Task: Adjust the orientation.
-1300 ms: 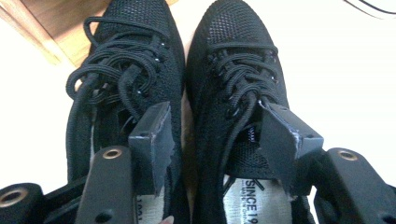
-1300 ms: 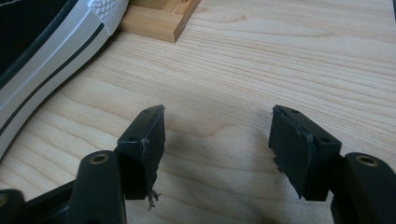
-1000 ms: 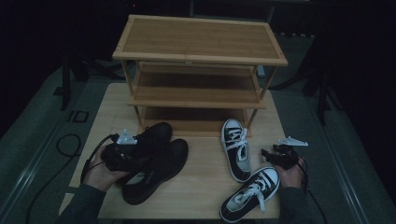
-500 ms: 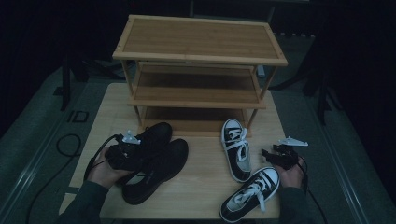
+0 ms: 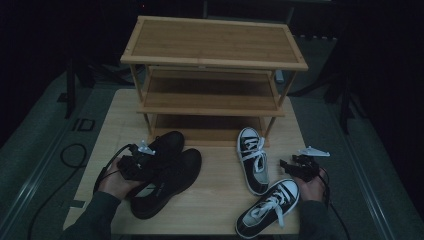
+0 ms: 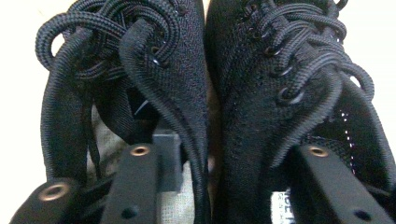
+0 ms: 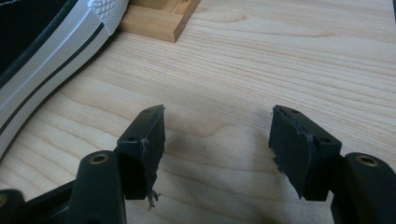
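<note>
High view, change: a second ago the left gripper [image 5: 145, 161] lay a little further left over the pair of black lace-up shoes [image 5: 167, 175]; it has since slid slightly toward them, and its jaws have just been closing with the two inner shoe walls between them. The right gripper [image 5: 295, 165] and both sneakers are as they were.
High view, surface: a pale wooden table [image 5: 220, 165] in a dark room carries a three-tier bamboo shoe rack [image 5: 212, 75] at its far side. The black shoes lie side by side at front left; one black-and-white sneaker [image 5: 252, 160] lies near the rack's right foot, the other sneaker [image 5: 270, 207] at the front edge.
High view, hands: the left hand [image 5: 117, 175] holds its gripper over the shoe openings; the right hand [image 5: 312, 187] rests by the table's right edge.
Left gripper view: one jaw sits inside each shoe, pinching the adjoining collars together.
Right gripper view: jaws stand wide apart over bare wood, holding nothing; a sneaker sole [image 7: 51, 56] and rack foot [image 7: 156, 16] lie beyond.
</note>
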Demonstrator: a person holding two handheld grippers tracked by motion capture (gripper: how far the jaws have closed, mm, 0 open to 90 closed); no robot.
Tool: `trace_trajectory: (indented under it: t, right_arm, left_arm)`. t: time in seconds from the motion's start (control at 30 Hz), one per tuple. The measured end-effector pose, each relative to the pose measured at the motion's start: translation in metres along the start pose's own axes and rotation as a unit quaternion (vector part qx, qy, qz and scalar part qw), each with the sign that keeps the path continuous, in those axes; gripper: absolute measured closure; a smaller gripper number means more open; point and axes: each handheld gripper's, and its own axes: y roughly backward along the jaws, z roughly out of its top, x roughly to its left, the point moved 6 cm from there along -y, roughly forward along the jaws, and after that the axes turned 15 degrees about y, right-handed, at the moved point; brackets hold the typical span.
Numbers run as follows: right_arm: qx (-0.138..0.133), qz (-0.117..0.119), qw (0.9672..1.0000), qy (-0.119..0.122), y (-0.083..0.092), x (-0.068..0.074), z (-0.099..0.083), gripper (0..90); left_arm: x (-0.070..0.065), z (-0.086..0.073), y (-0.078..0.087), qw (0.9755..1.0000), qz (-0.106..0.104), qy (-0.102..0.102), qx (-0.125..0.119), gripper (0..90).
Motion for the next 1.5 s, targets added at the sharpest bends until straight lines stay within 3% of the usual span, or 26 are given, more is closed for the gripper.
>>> trace_trajectory:
  t: [0.23,0.37,0.47,0.9,1.5]
  right_arm:
    - [0.000,0.000,1.0000,0.000,0.000,0.000,0.000,35.7]
    - [0.000,0.000,1.0000,0.000,0.000,0.000,0.000,35.7]
    - [0.000,0.000,1.0000,-0.001,0.000,0.000,0.000,35.7]
    - [0.000,0.000,1.0000,0.000,0.000,0.000,0.000,35.7]
    - [0.000,-0.001,1.0000,0.002,0.000,0.000,0.000,35.6]
  left_arm:
    - [0.002,0.000,0.002,0.9999,0.009,0.008,-0.011,80.9]
    - [0.001,0.000,0.002,0.9998,0.009,0.009,-0.013,83.3]
    - [0.001,0.000,0.004,0.9996,-0.003,0.022,-0.020,85.2]
    - [-0.001,0.001,0.009,0.9980,-0.014,0.044,-0.042,85.8]
    - [-0.012,0.014,0.017,0.9979,-0.011,0.034,-0.054,85.7]
